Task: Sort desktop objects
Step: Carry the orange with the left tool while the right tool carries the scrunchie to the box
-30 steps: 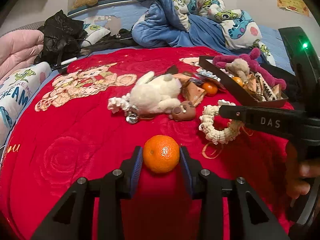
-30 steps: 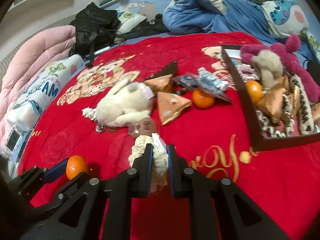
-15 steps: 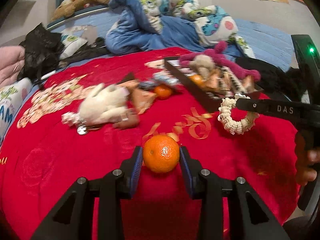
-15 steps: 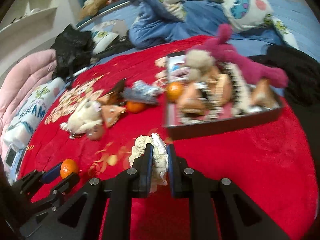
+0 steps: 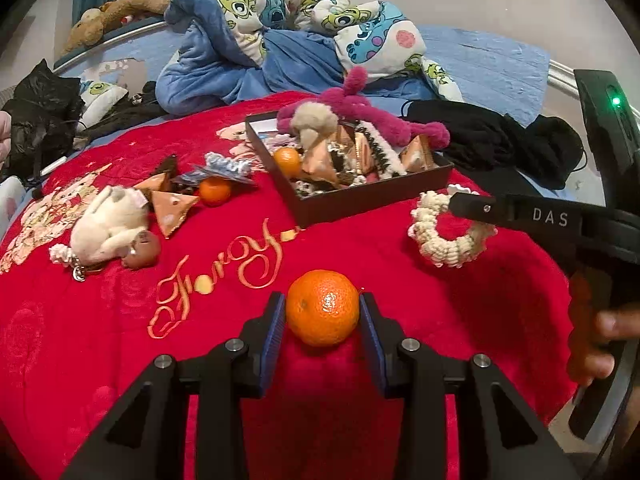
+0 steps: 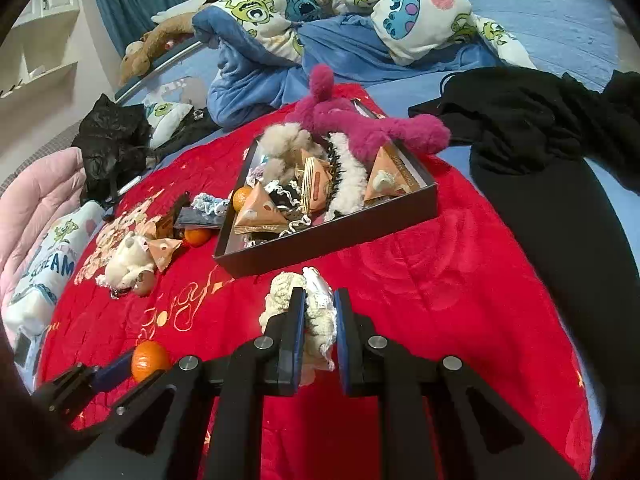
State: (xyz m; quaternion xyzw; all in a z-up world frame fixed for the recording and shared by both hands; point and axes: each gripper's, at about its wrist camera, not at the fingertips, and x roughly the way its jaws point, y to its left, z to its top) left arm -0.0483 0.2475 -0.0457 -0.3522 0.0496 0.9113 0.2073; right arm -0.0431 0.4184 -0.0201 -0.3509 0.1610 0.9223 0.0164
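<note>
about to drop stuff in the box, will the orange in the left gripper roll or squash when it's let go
The orange is round and smooth, so it would likely roll if set on the bare red blanket. It holds its shape between the left gripper's pads, so it is probably firm. In the crowded box, neighbours should stop it.

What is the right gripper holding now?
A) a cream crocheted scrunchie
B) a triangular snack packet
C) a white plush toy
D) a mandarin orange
A: the right gripper is shut on the cream crocheted scrunchie, above the red blanket; the mandarin orange sits in the left gripper.
</note>
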